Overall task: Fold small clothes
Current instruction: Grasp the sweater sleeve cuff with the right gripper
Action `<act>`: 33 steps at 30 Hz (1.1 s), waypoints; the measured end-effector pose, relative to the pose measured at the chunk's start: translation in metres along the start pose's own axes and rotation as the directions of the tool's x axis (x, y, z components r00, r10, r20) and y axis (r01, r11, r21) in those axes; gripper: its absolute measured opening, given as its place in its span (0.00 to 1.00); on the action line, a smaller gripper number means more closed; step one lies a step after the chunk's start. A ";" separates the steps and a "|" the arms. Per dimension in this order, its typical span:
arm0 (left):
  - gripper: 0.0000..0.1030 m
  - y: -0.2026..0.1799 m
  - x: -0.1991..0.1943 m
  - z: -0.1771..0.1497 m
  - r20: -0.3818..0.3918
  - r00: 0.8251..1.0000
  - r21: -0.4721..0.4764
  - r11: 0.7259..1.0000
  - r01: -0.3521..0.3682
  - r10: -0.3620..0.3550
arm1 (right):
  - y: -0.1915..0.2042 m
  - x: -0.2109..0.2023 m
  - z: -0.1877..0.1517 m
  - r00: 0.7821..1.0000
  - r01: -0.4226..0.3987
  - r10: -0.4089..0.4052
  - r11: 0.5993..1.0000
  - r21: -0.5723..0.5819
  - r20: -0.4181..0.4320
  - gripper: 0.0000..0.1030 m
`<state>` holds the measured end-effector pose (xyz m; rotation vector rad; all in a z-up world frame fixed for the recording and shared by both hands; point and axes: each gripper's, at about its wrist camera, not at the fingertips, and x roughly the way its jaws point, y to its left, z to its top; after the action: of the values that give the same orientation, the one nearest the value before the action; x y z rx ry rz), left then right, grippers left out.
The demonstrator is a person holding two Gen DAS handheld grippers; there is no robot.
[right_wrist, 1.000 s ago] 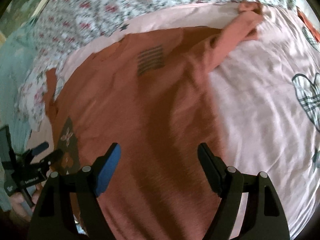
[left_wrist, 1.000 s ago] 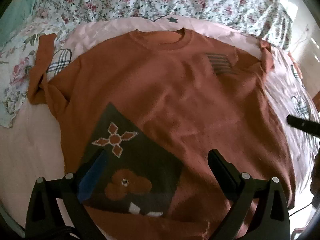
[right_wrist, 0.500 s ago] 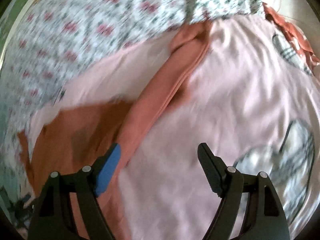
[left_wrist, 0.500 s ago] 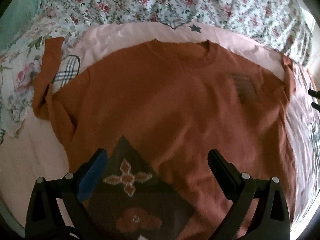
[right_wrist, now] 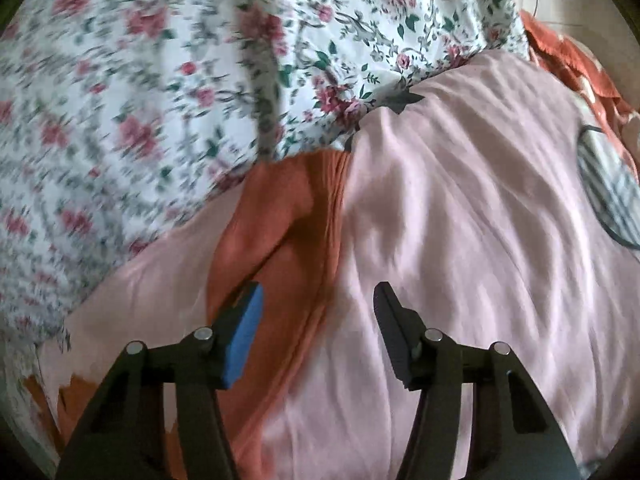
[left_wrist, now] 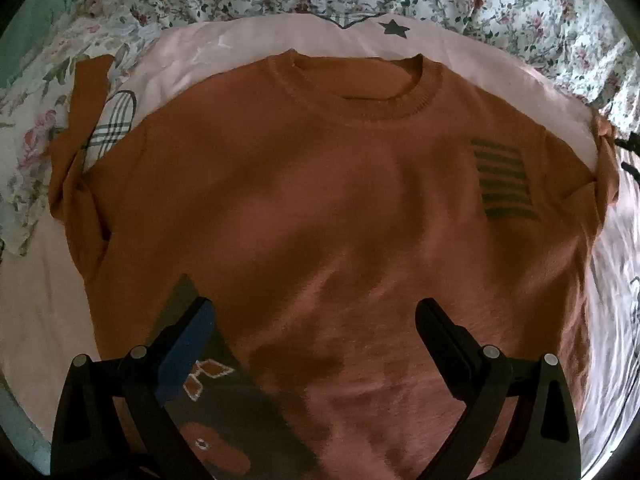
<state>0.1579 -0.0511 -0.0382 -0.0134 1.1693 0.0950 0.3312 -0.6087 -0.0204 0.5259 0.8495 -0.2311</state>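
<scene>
The right tool (right_wrist: 318,322), jaws just narrowing yet still apart, had swung over the orange sweater's (left_wrist: 340,208) right sleeve (right_wrist: 288,216), apparently to fold it inward; the left tool (left_wrist: 312,322) hovered spread.

Sweater (left_wrist: 340,208) hem cut off by the near edge, dark patch (left_wrist: 240,412) partly hidden behind the left fingers (left_wrist: 188,344). Floral quilt (right_wrist: 120,100) smeared by blur at far left.

Rust-orange sweater (left_wrist: 320,200) spread flat, front up, on the pink sheet

Ribbed crew neck points away; dark striped patch on one chest side, dark patterned panel near the hem; both sleeves stretch outward, one sleeve (right_wrist: 280,240) lying creased
</scene>
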 end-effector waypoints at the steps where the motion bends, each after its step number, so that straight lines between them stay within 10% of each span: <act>1: 0.98 -0.001 0.000 0.001 0.000 1.000 -0.005 1.000 0.001 -0.001 | -0.001 0.007 0.006 1.000 -0.004 0.004 1.000 0.001 -0.002 0.57; 4: 0.98 -0.007 0.002 0.002 -0.003 1.000 -0.018 1.000 0.020 -0.020 | 0.001 0.022 0.015 1.000 -0.016 0.016 1.000 -0.012 -0.006 0.46; 6: 0.98 -0.008 0.007 0.003 -0.007 0.999 -0.010 0.999 0.032 -0.032 | 0.006 0.025 0.017 1.000 -0.024 0.023 0.999 -0.023 -0.021 0.08; 16: 0.97 0.016 -0.001 0.006 0.027 0.990 0.016 0.991 0.136 -0.137 | 0.130 -0.057 -0.045 0.964 -0.267 0.260 0.948 -0.172 -0.064 0.06; 20: 0.97 0.035 -0.010 0.005 0.053 0.983 0.033 0.984 0.173 -0.174 | 0.194 -0.074 -0.099 0.911 -0.403 0.376 0.898 -0.175 -0.169 0.06; 33: 0.97 0.134 -0.030 -0.020 0.078 0.956 -0.060 0.955 0.289 -0.284 | 0.380 -0.028 -0.317 0.625 -0.689 0.563 0.724 -0.042 -0.541 0.06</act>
<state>0.1171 0.0793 -0.0129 -0.2408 1.0832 -0.1192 0.2574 -0.1194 -0.0386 0.6296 1.1165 0.7026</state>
